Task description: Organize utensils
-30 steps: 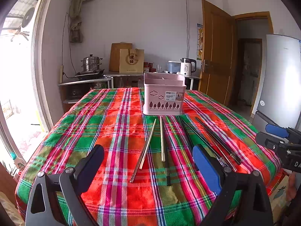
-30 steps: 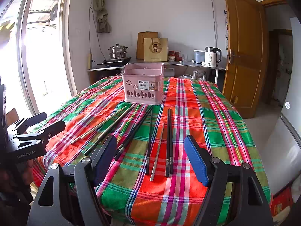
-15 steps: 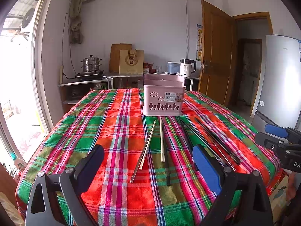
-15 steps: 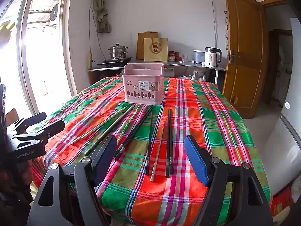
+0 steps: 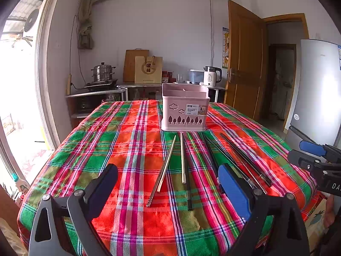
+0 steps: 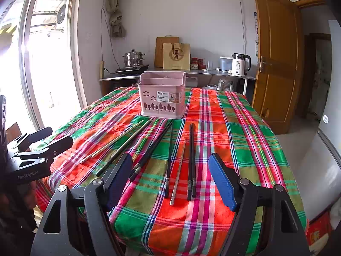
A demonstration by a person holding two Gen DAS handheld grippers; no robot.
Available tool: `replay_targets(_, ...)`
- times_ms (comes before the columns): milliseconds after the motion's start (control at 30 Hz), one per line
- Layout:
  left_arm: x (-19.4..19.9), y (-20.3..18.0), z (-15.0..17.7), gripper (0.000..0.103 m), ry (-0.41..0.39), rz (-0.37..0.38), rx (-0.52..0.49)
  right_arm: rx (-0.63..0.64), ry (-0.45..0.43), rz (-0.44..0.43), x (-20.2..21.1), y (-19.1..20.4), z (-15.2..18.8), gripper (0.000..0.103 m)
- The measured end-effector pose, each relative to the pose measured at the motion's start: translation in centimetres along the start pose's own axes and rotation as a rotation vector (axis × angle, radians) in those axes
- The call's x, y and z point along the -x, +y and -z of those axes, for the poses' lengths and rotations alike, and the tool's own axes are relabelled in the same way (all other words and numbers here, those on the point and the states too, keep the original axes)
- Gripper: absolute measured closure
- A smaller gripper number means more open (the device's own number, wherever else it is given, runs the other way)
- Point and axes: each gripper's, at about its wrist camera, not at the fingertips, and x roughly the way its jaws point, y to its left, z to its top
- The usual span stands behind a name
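Chopsticks (image 5: 183, 157) lie flat on the plaid tabletop (image 5: 119, 145) in front of the pink basket (image 5: 184, 108), long axes running roughly from you toward the basket, fanned out a bit: pale pair (image 6: 110, 144) and a dark one on the left, black pairs (image 6: 191, 160) plus a metal stick (image 6: 178, 172) on the right. The basket stands upright at the far middle of the tabletop, nothing visible inside from here. Your left tongs (image 5: 168, 183) are spread wide, holding nothing, above the near edge, not touching the sticks. Your right tongs (image 6: 170, 177) are also wide apart, empty, over the near ends of the black sticks. Compared with a second ago nothing has shifted; both tongs and all sticks sit the same.
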Motion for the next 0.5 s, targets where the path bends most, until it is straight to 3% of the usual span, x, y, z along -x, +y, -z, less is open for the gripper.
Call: replay_targets(500,-2.7,0.5,-0.3,0.008,0.061,-0.006,-0.027,0.003,0.027,0.0,-1.5,-0.3,-0.1,0.029)
